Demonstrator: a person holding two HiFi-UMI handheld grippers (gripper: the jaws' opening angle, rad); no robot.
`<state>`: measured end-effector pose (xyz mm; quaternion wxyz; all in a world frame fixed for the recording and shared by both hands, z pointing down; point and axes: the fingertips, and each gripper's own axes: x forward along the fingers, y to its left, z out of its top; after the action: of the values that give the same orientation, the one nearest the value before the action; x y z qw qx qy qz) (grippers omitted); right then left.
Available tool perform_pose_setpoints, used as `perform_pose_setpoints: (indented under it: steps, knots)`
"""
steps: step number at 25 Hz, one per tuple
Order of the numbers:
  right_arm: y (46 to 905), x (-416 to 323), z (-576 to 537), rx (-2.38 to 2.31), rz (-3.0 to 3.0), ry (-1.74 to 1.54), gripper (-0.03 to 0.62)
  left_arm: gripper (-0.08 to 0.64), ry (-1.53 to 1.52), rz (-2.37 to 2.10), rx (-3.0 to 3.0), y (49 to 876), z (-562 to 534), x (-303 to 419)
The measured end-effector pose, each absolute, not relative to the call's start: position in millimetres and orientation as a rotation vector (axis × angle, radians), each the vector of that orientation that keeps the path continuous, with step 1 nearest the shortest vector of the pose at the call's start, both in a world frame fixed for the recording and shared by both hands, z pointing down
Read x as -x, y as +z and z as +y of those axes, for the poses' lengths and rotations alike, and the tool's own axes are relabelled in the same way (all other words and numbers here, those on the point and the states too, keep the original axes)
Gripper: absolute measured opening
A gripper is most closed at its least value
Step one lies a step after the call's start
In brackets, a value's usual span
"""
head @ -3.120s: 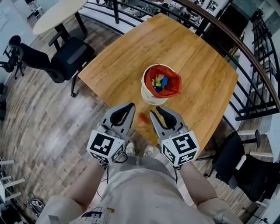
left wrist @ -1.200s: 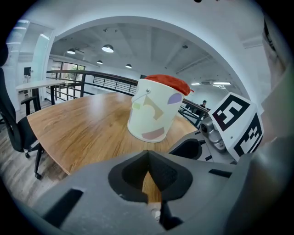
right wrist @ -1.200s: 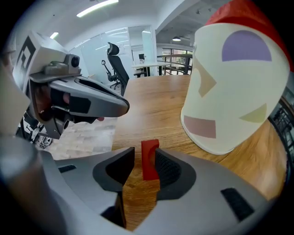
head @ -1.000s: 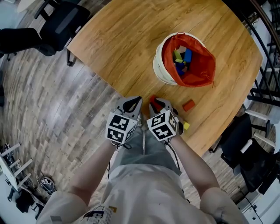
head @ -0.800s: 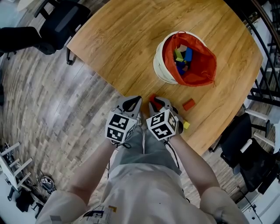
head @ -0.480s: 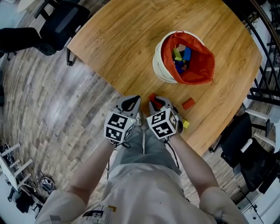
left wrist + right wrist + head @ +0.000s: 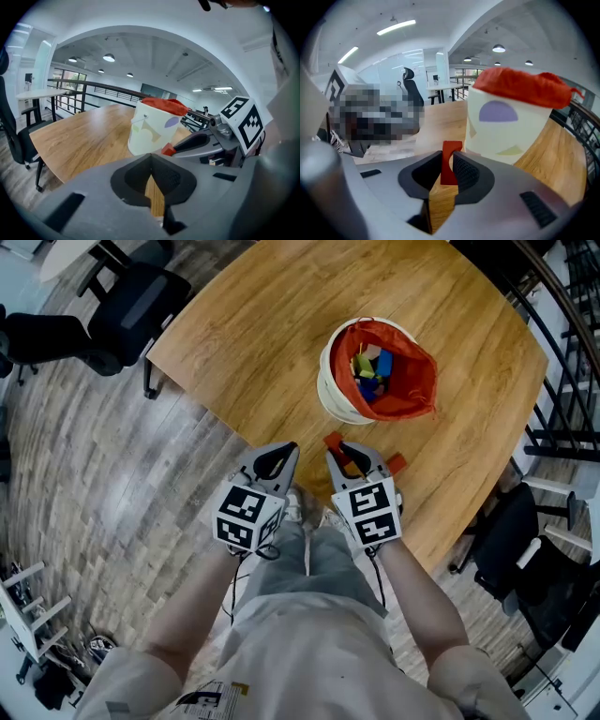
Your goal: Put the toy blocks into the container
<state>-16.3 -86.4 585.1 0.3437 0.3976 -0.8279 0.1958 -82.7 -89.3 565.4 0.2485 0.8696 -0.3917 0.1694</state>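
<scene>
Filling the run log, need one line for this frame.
right claw: shut on red block | left claw: shut, empty | bucket: upright, blocks inside | table: second red block loose

We see a flat red block (image 7: 451, 149) pinched upright in the right gripper (image 7: 449, 164), near our red-lined white bucket (image 7: 328, 395) of coloured blocks (image 7: 367, 369).

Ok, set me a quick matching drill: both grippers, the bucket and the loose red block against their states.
1 left gripper
2 right gripper
3 white bucket
4 loose red block

A lying on the table
B shut on a red block
C shut, nothing between the jaws
D blocks inside

Pairs: 1-C, 2-B, 3-D, 4-A.
The right gripper's jaws have just been closing, the red block between them.
</scene>
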Motion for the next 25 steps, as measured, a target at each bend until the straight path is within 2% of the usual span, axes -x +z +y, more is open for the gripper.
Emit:
perform_pose_setpoints:
  steps: [15, 25]
  knots:
    - [432.9, -21.6, -71.6, -1.295, -2.383, 0.396, 0.080, 0.012, 0.299, -1.133, -2.639, 422.1, -84.4, 56.8]
    - [369.2, -52.3, -31.6, -1.413, -2.484, 0.336, 0.080, 0.012, 0.207, -1.131, -2.725, 373.0, -47.3, 33.7]
